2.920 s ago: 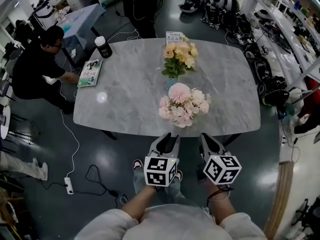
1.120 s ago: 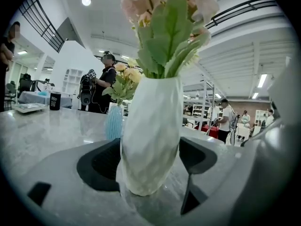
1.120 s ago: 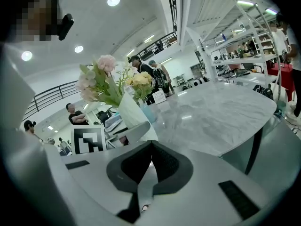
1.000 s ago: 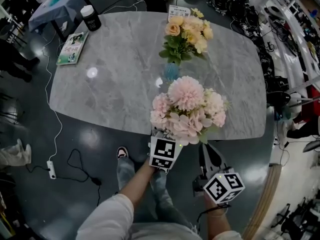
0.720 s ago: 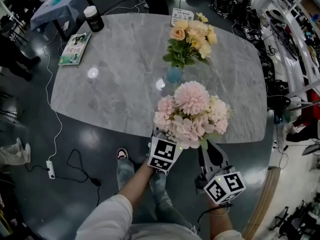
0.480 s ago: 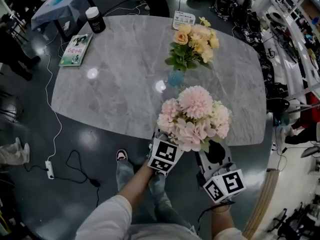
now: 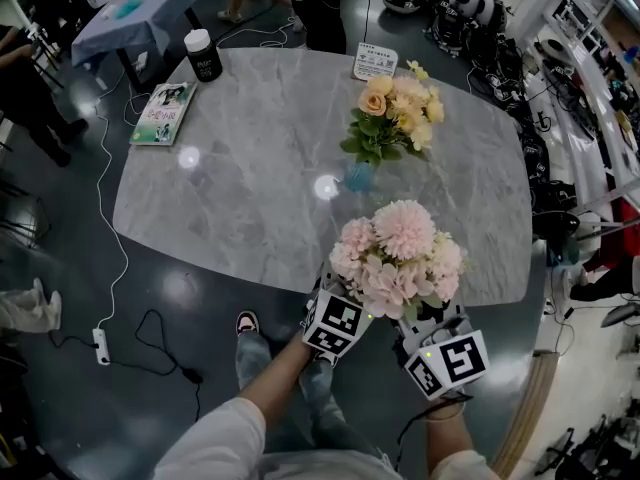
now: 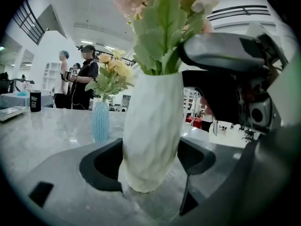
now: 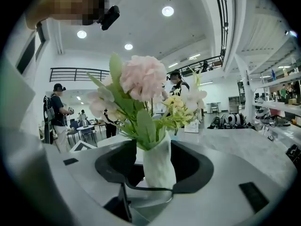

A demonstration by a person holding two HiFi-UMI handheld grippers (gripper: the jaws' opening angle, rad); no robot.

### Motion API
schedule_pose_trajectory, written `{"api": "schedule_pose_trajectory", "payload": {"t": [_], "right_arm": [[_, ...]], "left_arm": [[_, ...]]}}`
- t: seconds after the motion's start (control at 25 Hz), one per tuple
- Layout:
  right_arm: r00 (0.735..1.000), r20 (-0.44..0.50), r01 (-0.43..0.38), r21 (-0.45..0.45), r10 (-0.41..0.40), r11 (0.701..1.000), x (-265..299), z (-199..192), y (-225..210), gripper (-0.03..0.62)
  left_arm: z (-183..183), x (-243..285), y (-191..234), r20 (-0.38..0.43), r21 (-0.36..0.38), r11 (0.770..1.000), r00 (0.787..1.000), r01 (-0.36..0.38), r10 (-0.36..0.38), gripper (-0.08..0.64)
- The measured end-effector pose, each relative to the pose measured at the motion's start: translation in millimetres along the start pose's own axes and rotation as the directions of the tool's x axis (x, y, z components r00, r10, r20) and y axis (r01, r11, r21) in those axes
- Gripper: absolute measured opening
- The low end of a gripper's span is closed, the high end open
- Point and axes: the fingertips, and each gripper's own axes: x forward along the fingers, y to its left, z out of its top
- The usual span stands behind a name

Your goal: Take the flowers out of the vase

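Left gripper's [image 8: 149,160] jaws clamp vase [image 8: 151,121] at marble table [image 7: 250,168].

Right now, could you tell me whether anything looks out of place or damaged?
Nothing looks spilled or broken. The white vase of pink flowers is clamped in the left gripper at the table's near edge, blooms overhanging it, unlike the blue vase standing mid-table.
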Motion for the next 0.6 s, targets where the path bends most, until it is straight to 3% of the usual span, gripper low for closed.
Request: {"api": "schedule_pose_trajectory", "payload": {"t": [0.6], "right_arm": [[1.0, -0.008, -0.01, -0.03, 0.01, 1.0, 11.0, 10.0, -0.3, 0.208]], "left_arm": [[0.7, -1.2, -2.1, -0.018, 0.019, 0.999, 0.999, 0.027, -0.026, 0.368]]}}
